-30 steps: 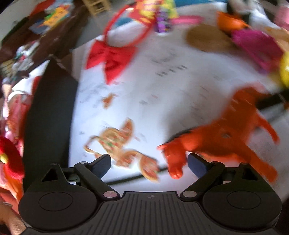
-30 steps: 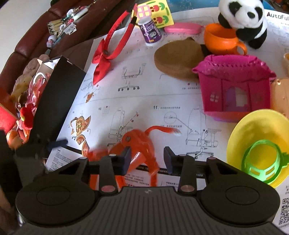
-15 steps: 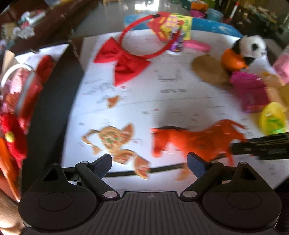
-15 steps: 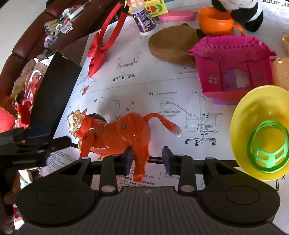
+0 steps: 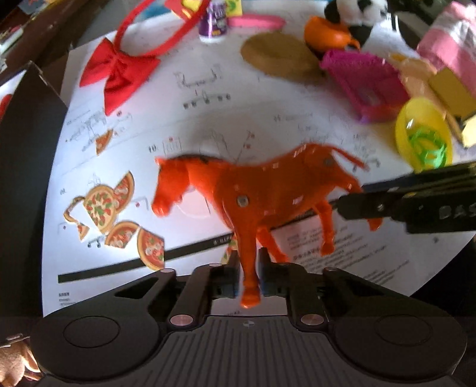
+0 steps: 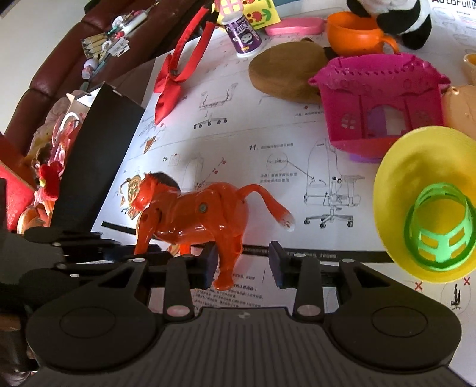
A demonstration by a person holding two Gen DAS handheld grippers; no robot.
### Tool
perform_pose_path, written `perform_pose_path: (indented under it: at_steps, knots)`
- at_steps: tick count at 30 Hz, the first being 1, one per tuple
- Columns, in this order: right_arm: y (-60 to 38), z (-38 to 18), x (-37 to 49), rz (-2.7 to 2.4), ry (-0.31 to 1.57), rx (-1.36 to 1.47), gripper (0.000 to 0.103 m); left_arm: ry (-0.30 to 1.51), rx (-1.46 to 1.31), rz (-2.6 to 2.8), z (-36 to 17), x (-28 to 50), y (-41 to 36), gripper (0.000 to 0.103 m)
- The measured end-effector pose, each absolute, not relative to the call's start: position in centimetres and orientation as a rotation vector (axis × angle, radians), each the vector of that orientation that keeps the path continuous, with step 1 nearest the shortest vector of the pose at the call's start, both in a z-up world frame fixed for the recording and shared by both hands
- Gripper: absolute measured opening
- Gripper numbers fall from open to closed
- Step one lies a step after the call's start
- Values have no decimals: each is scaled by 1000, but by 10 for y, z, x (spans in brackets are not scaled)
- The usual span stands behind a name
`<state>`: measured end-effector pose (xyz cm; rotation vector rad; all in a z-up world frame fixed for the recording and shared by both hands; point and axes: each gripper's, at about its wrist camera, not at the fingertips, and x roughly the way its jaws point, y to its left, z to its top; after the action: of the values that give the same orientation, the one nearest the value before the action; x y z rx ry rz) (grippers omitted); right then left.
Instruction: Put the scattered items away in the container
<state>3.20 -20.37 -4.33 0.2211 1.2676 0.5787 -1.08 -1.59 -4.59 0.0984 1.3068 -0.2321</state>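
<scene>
An orange plastic horse (image 5: 261, 190) stands over the printed instruction sheet (image 5: 208, 119). My left gripper (image 5: 249, 279) is shut on its front leg. In the right wrist view the horse (image 6: 196, 214) has a hind leg between my right gripper's (image 6: 242, 265) blue pads, which stand apart around it; the left pad is close to the leg. The right gripper also shows at the right of the left wrist view (image 5: 416, 202). The black-walled container (image 6: 98, 154) stands at the left with red and pink toys (image 6: 47, 175) inside.
Scattered on the sheet: a red bow headband (image 5: 122, 71), purple bottle (image 6: 242, 37), brown round pad (image 6: 285, 71), orange cup (image 6: 357, 35) with a panda plush (image 6: 392, 15), pink toy house (image 6: 380, 104), yellow bowl (image 6: 416, 178) holding a green ring (image 6: 437, 232). A brown sofa (image 6: 59, 68) is behind.
My left gripper has shut on the horse's front leg; it was wide open before. The right gripper's pads have opened a little around the hind leg. The horse stands upright.
</scene>
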Motion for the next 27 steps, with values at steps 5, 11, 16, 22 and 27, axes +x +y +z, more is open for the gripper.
perform_pose_path:
  at_steps: [5, 11, 16, 22, 27]
  knots:
    - [-193, -43, 28, 587, 1274, 168, 43, 1304, 96, -248, -49, -13, -15, 6]
    - [-175, -47, 29, 603, 1266, 163, 15, 1310, 85, -239, -47, -9, -10, 32]
    - [-172, -50, 26, 606, 1234, 146, 14, 1251, 123, -221, -30, -1, -11, 49]
    - [-169, -48, 23, 598, 1218, 105, 14, 1275, 176, -255, -42, 4, -21, 6]
    - [-176, -49, 27, 570, 1240, 133, 18, 1236, 107, -285, -44, -6, -10, 6]
